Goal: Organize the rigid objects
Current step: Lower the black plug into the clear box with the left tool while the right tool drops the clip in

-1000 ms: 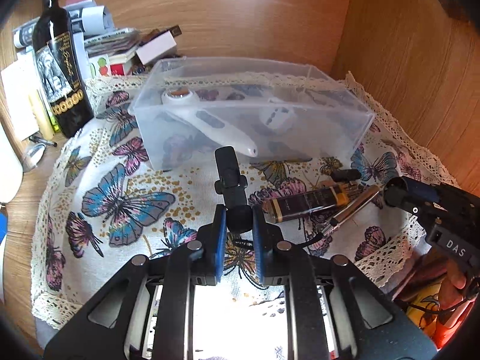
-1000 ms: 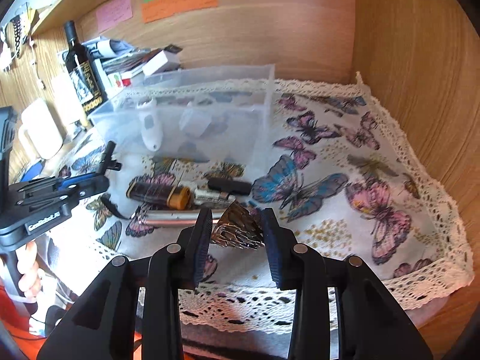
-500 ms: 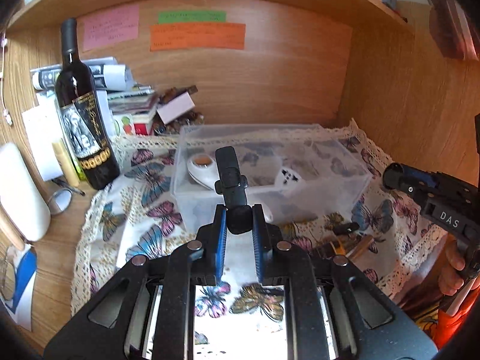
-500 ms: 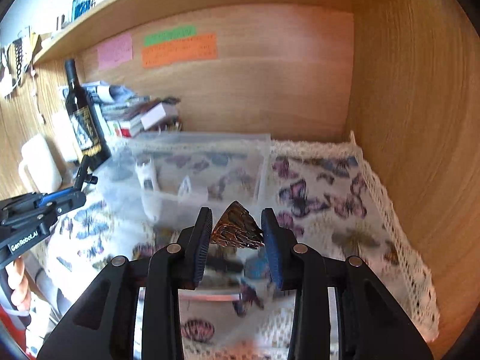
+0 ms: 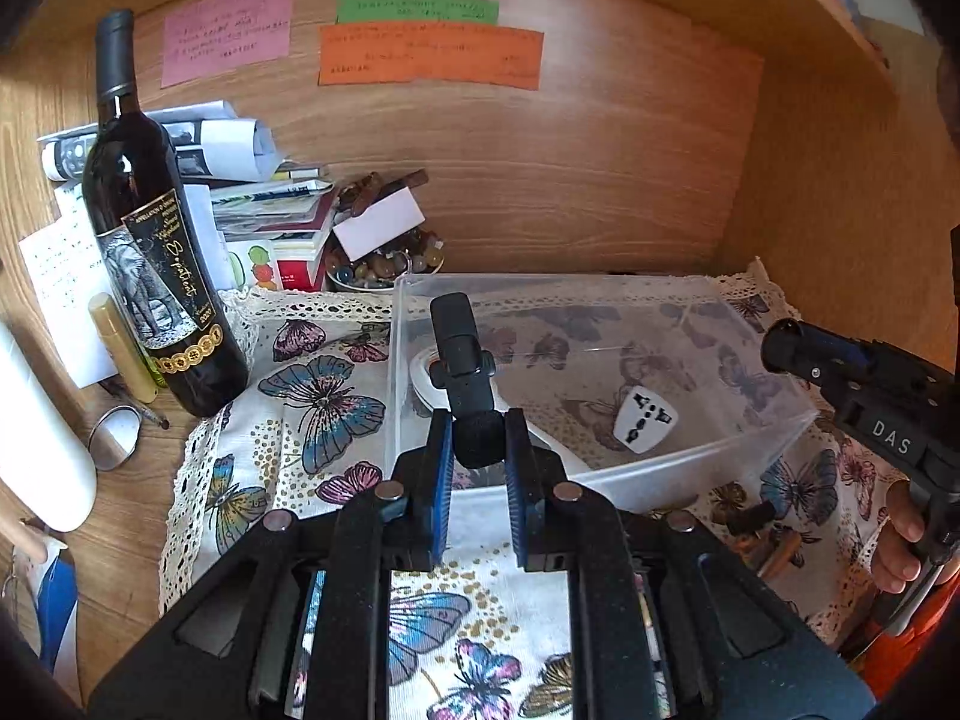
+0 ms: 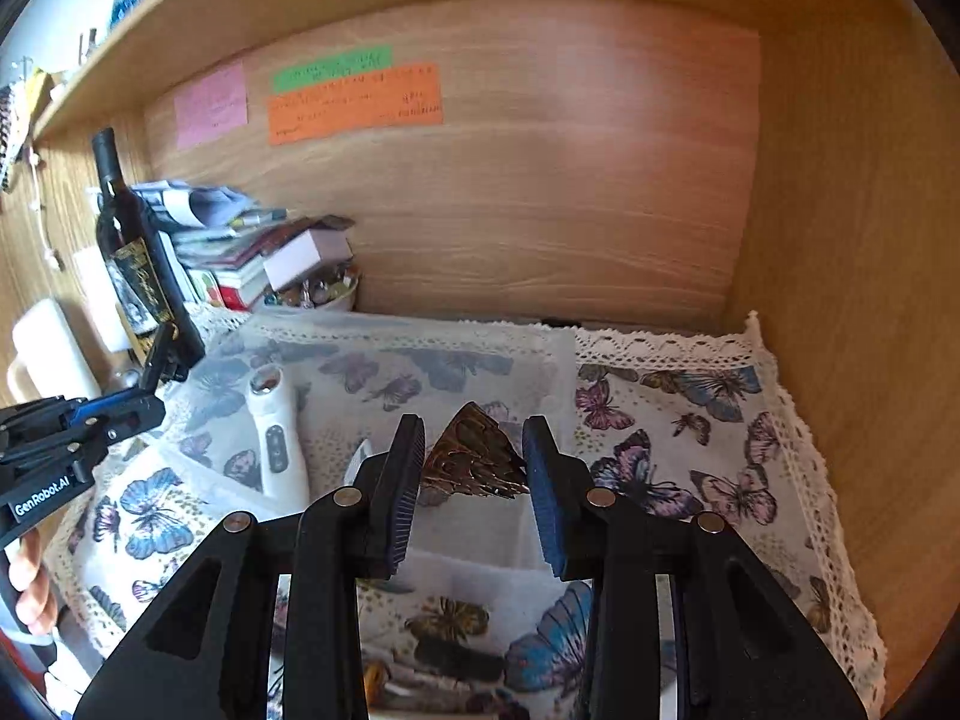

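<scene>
My left gripper (image 5: 474, 450) is shut on a small black microphone (image 5: 459, 354) and holds it above the near left part of a clear plastic box (image 5: 690, 462). The box holds a white handheld device (image 6: 273, 420) and a white plug adapter (image 5: 645, 423). My right gripper (image 6: 474, 468) is shut on a bronze patterned hair clip (image 6: 474, 450) and holds it above the box's near wall (image 6: 468, 540). Each gripper also shows in the other's view, the right one (image 5: 870, 384) and the left one (image 6: 78, 426).
A butterfly cloth (image 6: 690, 420) covers the desk. A wine bottle (image 5: 144, 240), a stack of papers and books (image 5: 264, 204) and a bowl of beads (image 5: 384, 267) stand at the back left. Wooden walls close the back and right. Small dark items (image 5: 762, 534) lie in front of the box.
Both grippers have risen from the cloth and moved towards the box, each carrying its object. The items left on the cloth now lie low in the views.
</scene>
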A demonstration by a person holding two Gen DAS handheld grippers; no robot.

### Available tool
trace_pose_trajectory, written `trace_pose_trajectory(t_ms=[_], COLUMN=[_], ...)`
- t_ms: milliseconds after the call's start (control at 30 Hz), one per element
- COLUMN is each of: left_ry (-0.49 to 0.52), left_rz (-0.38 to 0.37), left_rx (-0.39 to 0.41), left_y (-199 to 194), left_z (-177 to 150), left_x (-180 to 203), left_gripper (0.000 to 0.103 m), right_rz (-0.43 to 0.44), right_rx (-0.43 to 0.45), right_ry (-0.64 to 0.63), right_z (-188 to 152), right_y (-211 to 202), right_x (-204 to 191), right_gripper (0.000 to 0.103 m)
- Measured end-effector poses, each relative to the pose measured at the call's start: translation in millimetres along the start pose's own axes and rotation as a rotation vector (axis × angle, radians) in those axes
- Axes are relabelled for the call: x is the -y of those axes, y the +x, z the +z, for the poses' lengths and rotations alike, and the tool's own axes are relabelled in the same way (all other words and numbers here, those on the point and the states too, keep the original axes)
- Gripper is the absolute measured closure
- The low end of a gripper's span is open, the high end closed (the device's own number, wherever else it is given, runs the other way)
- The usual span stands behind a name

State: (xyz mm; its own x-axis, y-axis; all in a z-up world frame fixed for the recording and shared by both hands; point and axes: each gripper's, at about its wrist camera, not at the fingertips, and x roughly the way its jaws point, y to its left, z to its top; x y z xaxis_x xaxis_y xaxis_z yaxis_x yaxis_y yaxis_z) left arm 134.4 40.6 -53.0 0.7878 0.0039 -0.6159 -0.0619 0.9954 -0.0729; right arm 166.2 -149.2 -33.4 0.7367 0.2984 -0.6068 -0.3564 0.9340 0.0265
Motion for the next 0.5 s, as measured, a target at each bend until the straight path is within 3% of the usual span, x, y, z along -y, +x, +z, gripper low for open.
trace_pose_trajectory(t_ms=[233,500], left_ry=[0.009,0.021], left_rz=[-0.006,0.001], left_rx=[-0.046,-0.064], left_y=[27,40], left_z=[2,1], left_x=[-3,-1], left_gripper=[0.087,0.087], right_rz=[0.006,0.015], right_rx=[-0.084,-0.123], right_ry=[-0.018,-0.044], right_z=[-4,-9], right_y=[34,46], right_x=[-3,-8], right_gripper=[0.072,0.071])
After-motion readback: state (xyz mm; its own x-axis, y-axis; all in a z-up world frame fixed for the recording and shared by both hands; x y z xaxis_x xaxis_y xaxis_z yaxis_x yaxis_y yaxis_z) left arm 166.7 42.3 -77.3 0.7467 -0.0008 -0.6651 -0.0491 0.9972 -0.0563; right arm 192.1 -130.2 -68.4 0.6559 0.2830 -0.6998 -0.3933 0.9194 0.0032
